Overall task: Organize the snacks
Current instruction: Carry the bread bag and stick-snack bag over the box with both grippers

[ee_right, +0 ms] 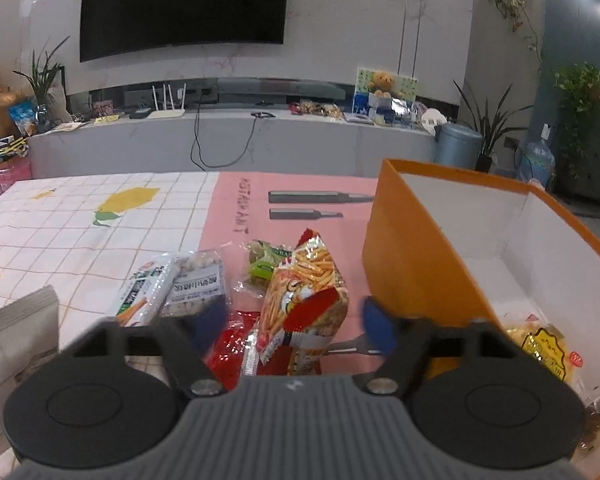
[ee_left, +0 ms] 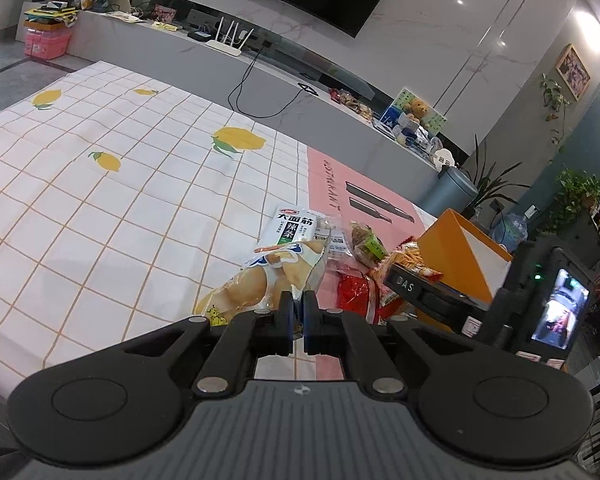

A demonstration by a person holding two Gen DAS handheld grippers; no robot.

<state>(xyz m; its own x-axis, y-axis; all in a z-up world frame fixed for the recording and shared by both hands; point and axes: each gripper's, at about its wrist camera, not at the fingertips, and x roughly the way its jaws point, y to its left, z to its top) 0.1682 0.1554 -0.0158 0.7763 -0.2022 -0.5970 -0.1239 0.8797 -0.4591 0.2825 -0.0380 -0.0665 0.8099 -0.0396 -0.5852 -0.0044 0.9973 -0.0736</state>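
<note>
My left gripper [ee_left: 298, 309] is shut on the near corner of a yellow-and-white bread packet [ee_left: 260, 280] lying on the cloth. A fries snack bag [ee_right: 306, 300] stands between the blue pads [ee_right: 376, 326] of my right gripper [ee_right: 294, 320]; neither pad touches it, so that gripper is open. In the left wrist view the fries bag [ee_left: 410, 258] shows behind one of the right gripper's fingers [ee_left: 404, 285]. Right of it stands an orange box [ee_right: 404, 248] with a white inside, holding a yellow packet [ee_right: 540, 350].
Around the fries bag lie a white-green strip packet [ee_right: 148, 284], a clear labelled packet [ee_right: 198, 280], a small green packet [ee_right: 264, 268] and a red packet [ee_right: 236, 344]. They rest on a pink mat [ee_right: 284, 184] beside a lemon-print checked cloth [ee_left: 100, 208].
</note>
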